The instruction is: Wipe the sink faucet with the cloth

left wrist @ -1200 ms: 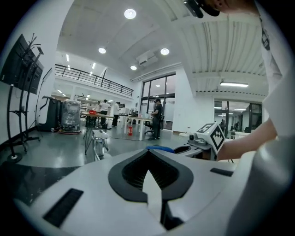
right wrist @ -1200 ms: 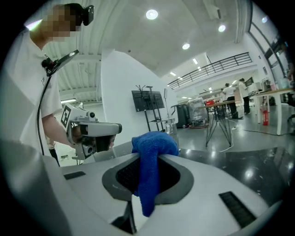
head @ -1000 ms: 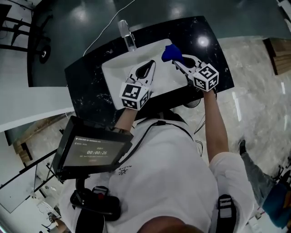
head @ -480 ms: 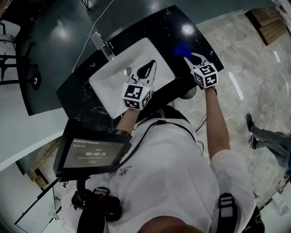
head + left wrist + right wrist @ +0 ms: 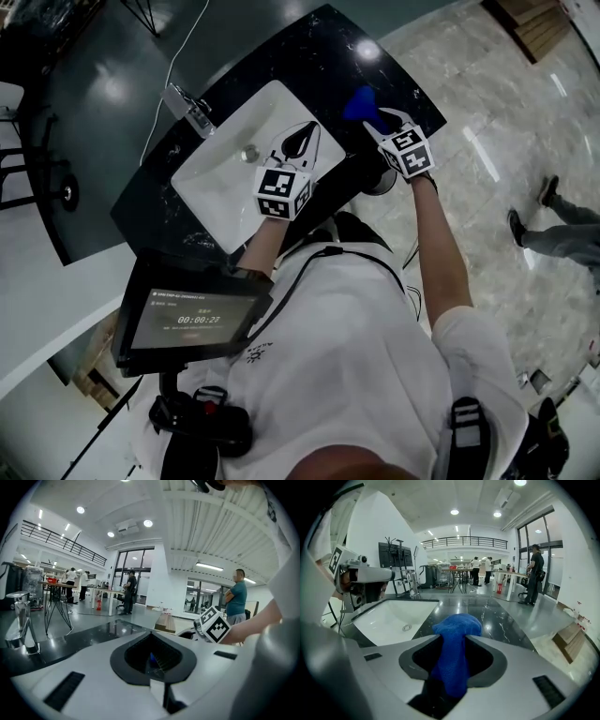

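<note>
The chrome faucet (image 5: pixel 190 111) stands at the far left rim of the white sink (image 5: pixel 202 202); the left gripper view shows the faucet (image 5: pixel 21 625) at its left edge. The blue cloth (image 5: pixel 360 101) rests on the black counter right of the sink. My right gripper (image 5: pixel 375 119) points down at it. Its jaws have just been opening, and the cloth (image 5: pixel 457 625) lies loosely between them, bunched beyond the right gripper (image 5: pixel 454 637). My left gripper (image 5: pixel 312 127) hovers over the basin, shut and empty; in its own view the left gripper (image 5: pixel 151 633) has its tips together.
The drain (image 5: pixel 249 153) sits mid-basin. A cable (image 5: pixel 178 56) runs off behind the counter. A tablet (image 5: pixel 192 319) hangs on the person's chest. Someone's legs (image 5: pixel 562 220) stand on the marble floor at the right. Several people and tables fill the hall beyond.
The right gripper carried the cloth from over the sink's right side down to the counter right of it. The left gripper stayed over the basin, drifting toward its near side.
</note>
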Demonstrator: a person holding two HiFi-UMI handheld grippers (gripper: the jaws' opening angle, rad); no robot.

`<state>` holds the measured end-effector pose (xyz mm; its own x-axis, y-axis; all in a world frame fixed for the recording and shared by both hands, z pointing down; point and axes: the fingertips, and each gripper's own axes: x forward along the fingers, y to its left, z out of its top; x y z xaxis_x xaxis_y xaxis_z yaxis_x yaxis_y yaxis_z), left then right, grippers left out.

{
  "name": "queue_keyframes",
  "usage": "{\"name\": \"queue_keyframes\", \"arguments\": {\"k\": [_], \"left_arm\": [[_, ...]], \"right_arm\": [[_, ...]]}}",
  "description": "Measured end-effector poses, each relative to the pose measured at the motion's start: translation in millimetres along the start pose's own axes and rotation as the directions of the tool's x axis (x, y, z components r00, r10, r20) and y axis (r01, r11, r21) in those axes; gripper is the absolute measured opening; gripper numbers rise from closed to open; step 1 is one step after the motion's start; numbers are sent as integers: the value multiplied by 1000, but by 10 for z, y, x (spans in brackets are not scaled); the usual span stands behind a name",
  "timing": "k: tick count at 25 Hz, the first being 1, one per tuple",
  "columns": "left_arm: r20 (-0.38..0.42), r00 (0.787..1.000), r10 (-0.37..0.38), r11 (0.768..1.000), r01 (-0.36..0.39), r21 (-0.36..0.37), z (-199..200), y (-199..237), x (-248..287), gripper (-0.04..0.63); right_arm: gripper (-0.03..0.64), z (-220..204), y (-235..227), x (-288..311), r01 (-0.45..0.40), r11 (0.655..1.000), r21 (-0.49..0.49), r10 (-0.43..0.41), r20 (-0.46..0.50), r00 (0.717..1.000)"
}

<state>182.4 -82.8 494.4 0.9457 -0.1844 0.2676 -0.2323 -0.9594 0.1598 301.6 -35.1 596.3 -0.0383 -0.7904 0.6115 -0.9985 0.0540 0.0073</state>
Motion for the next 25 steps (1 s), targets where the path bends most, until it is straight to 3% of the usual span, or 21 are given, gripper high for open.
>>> {"name": "queue_keyframes", "arguments": {"k": [5,9,15,19,25], "left_arm": [[4,1000,7,1000,-7,4,34,-16,-15,2],[20,999,27,1000,-27,6,71,53,-72,2],[56,994,92,996,-92,10,189,210,-344,2],[110,974,198,980,-200,4,419,424,-768,2],[168,904,392,919,-393,-33,564,844,-1673,2]], "right_arm": [[204,-14,-20,-86,-9,1000,-8,9,-1,1000],[204,294,27,-166,-16,999,-40,19,98,995],[175,922,354,-235,-102,989,-106,126,245,961],[124,1556,818,-288,-203,960,-194,260,342,903],[95,2262,1939,-223,-390,851,-351,509,373,775]]}}
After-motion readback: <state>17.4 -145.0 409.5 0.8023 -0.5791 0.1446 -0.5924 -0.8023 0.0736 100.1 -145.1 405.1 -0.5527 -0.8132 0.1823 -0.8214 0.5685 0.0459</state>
